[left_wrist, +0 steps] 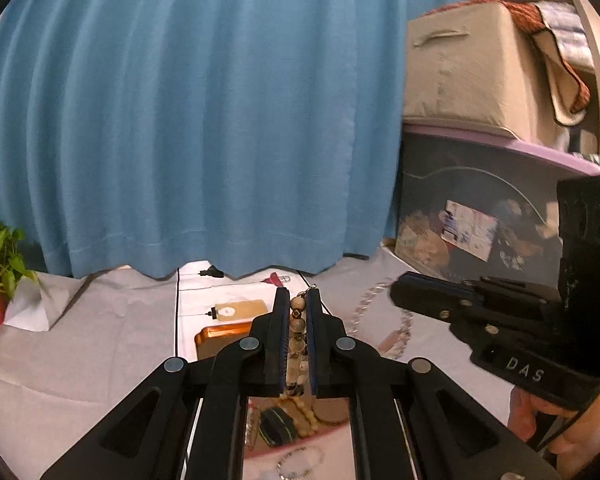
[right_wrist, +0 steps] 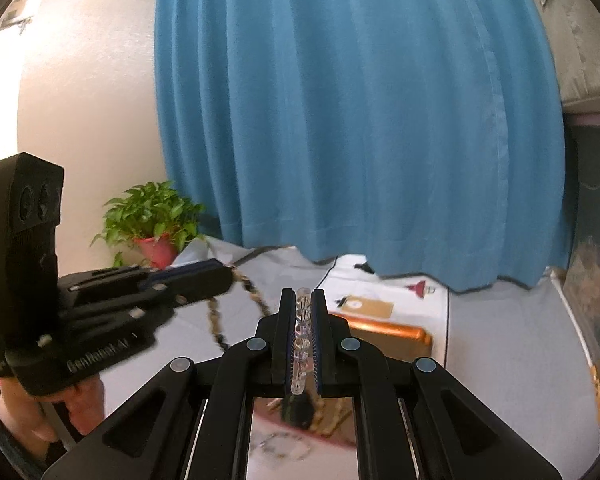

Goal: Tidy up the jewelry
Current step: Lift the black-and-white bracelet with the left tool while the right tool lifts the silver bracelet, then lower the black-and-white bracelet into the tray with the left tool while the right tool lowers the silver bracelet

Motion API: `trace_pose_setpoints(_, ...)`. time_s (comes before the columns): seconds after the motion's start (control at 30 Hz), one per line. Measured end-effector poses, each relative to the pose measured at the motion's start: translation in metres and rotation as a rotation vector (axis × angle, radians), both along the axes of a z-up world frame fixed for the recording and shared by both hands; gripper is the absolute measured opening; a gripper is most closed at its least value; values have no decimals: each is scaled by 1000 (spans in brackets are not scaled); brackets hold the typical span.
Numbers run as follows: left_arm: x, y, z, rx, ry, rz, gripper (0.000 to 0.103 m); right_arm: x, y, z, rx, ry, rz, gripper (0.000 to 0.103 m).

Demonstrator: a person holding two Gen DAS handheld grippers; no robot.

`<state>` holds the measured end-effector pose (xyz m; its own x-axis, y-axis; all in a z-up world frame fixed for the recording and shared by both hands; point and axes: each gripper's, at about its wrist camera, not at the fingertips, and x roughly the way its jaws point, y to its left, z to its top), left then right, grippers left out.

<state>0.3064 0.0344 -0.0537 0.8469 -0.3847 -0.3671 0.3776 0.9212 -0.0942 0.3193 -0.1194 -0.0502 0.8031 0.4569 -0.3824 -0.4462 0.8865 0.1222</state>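
My left gripper [left_wrist: 298, 294] is shut on a string of brown and cream beads [left_wrist: 297, 324], held above the table. In the right wrist view the left gripper [right_wrist: 224, 276] shows at left with this bead string [right_wrist: 256, 296] hanging from it in a loop. My right gripper [right_wrist: 303, 294] is shut on a string of clear crystal beads [right_wrist: 302, 340]. In the left wrist view the right gripper [left_wrist: 400, 292] shows at right with the clear bead string [left_wrist: 396, 332] dangling below it. An orange jewelry box [right_wrist: 392, 334] lies on the table beyond both grippers.
A blue curtain [left_wrist: 204, 120] hangs behind the white-covered table [left_wrist: 92, 344]. A potted plant [right_wrist: 156, 224] stands at far left. A dark storage bin [left_wrist: 480, 208] and beige box stand at right. A tan tag [right_wrist: 368, 306] and black cable lie near the orange box.
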Motion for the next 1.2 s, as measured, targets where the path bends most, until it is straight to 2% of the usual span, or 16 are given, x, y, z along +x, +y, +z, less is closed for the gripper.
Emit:
trace_pose_setpoints(0.23,57,18,-44,-107,101,19,5,47,-8,-39,26,70,-10,8)
trace_pose_setpoints(0.43,100,26,-95,-143,221,58,5,86,-10,-93,38,182,-11,8)
trace_pose_setpoints(0.5,108,29,-111,-128,250,68,5,100,-11,-114,66,241,-6,8)
trace_pose_setpoints(0.6,120,33,-133,-122,288,73,5,114,-7,-138,37,282,-11,8)
trace_pose_setpoints(0.73,138,40,-172,-115,391,114,5,130,-8,-170,40,336,-28,8)
trace_pose_setpoints(0.83,142,43,-191,-77,440,155,5,139,-9,-193,29,392,-52,8)
trace_pose_setpoints(0.93,142,42,-199,-13,456,181,5,143,-10,-206,-11,420,-83,8)
trace_pose_setpoints(1.1,145,38,-205,43,471,186,6,146,-9,-214,-83,429,-114,8)
trace_pose_setpoints(1.13,145,37,-206,55,476,195,7,147,-8,-215,-110,426,-128,10)
trace_pose_setpoints(1.2,143,33,-204,83,479,213,17,147,-5,-218,-155,426,-151,13)
